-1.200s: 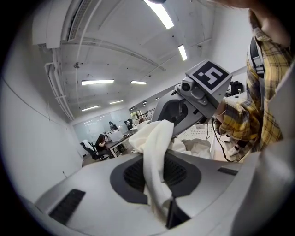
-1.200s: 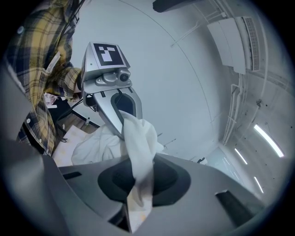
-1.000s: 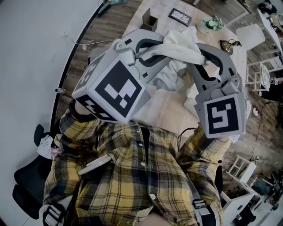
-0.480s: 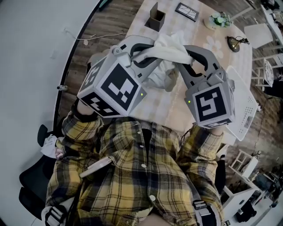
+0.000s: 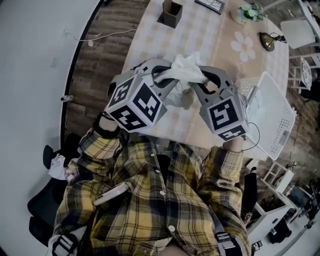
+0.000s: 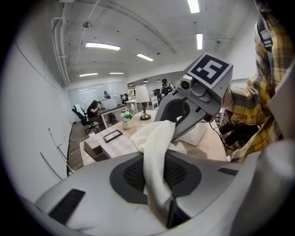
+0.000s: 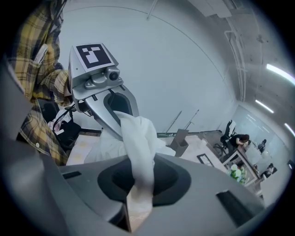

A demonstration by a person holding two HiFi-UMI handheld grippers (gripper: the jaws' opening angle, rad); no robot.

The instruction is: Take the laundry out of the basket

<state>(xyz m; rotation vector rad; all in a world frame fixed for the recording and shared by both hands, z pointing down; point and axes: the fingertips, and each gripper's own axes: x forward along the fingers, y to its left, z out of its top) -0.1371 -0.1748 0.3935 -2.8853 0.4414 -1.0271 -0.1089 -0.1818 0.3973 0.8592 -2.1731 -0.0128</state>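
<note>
White basket [image 5: 275, 107] beside cloth [image 5: 186, 74]; box [image 5: 171, 12] beyond.

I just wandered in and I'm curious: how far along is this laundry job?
Done: one white garment is out of the white basket, held over the table. In hand: the left gripper and right gripper each pinch an end of it. Left: setting it down; whether more laundry waits in the basket cannot be seen.
</note>
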